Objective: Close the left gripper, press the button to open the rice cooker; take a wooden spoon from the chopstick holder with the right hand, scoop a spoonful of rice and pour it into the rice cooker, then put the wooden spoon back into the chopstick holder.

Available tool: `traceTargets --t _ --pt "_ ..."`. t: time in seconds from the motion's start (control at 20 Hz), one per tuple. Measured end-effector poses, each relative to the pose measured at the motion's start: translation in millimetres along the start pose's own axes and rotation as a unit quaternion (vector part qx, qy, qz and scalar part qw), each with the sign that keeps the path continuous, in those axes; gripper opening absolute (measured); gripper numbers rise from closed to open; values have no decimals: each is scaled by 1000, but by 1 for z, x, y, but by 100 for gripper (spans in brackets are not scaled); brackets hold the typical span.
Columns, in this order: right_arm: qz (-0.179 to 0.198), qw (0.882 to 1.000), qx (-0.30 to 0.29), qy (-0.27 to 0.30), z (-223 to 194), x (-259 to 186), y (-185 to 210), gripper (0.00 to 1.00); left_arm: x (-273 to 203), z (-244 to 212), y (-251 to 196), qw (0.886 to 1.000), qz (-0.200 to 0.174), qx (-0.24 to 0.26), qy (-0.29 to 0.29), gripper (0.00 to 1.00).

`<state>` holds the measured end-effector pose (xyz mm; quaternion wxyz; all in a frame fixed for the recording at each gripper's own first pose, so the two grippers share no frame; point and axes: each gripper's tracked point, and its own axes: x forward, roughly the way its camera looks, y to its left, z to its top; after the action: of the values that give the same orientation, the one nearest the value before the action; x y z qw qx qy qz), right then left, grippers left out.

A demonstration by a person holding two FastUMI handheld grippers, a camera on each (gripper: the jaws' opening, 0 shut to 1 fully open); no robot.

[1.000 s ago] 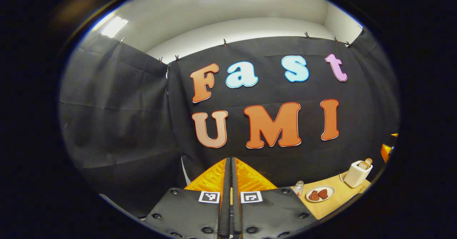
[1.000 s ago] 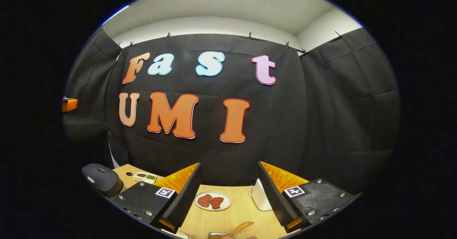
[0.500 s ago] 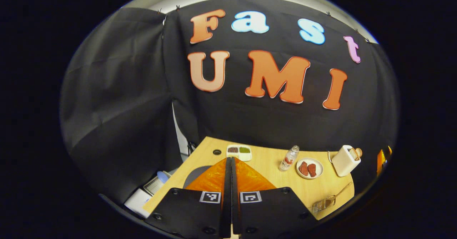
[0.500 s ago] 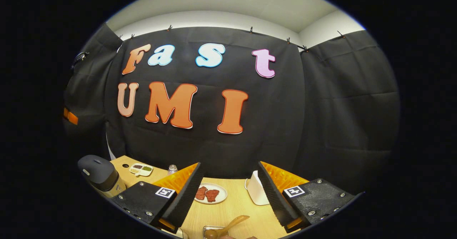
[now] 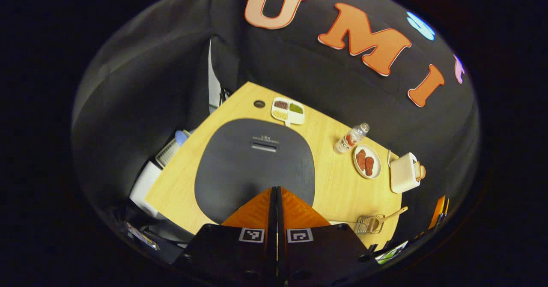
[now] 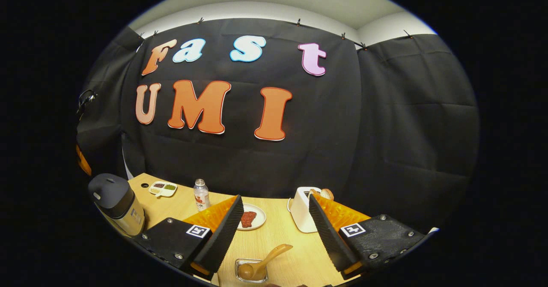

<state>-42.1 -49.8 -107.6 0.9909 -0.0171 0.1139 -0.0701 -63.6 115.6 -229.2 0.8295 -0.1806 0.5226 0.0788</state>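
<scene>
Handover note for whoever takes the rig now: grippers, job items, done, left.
Left hand-held gripper: shut, empty, above the closed rice cooker lid.
Right hand-held gripper: open, empty, above the table.
Wooden spoon sits in the chopstick holder, just below the right gripper.
Done: left gripper closed.
Left: press the button to open the cooker, take the spoon, scoop rice, pour it in, return the spoon.

Both the left gripper point(image 5: 276, 192) and the right gripper point(image 6: 274, 218) have black plates studded with round screws, each plate bearing a small square black-and-white marker, and ribbed finger pieces ahead of those plates.
</scene>
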Motion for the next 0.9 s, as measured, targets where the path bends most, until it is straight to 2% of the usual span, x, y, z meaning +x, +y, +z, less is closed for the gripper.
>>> traceTargets --t 0.1,0.15,0.25,0.4,0.55,0.6,0.65,0.8,0.85,0.9 --pt "0 1000 -4 8 -6 1 0 95 8 -20 -2 998 -18 -27 47 6" --pt "0 1000 -7 11 -10 2 0 95 11 -23 1 997 -19 -45 56 4" --pt "-2 1000 -11 14 -13 2 -1 95 21 -31 9 995 -18 -62 70 6" --pt "3 1000 -8 22 -20 3 2 95 39 -48 34 994 20 -57 87 6" --pt "5 1000 -5 29 -26 3 1 95 39 -49 34 994 22 -54 87 6" --pt "7 999 -1 32 -29 5 2 95 40 -48 35 995 26 -52 77 11" --pt "10 999 2 37 -32 7 4 95 40 -48 35 995 27 -46 79 6" --pt "14 999 3 38 -34 8 2 95 32 -41 27 999 24 -21 34 6" --pt "15 999 1 41 -37 10 1 95 24 -32 23 1000 21 -14 11 2" --pt "15 999 1 46 -41 11 -2 95 16 -27 19 1000 17 -14 -12 6"
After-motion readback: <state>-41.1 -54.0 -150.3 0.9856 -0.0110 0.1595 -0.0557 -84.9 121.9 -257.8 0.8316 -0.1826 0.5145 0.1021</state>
